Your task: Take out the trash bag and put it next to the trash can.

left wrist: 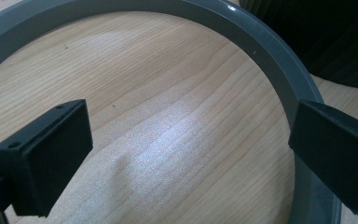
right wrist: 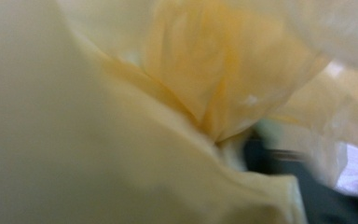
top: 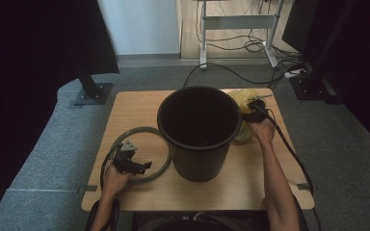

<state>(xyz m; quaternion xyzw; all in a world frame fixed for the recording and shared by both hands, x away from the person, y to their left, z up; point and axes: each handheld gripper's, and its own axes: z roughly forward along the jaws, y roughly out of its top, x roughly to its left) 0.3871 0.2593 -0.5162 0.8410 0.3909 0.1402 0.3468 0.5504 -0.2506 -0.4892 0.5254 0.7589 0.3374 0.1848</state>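
Pale wooden tabletop (top: 250,178), fine grain, smooth with a soft sheen. Grey plastic ring (left wrist: 265,51), smooth and slightly glossy. Black plastic bin (top: 200,139), matt, ribbed on the outer wall. Thin yellow plastic bag (right wrist: 121,140), filmy, translucent, crumpled. Matt black plastic fingers (left wrist: 51,154) on the left gripper (left wrist: 186,154). Grey carpet floor (top: 43,144), rough.
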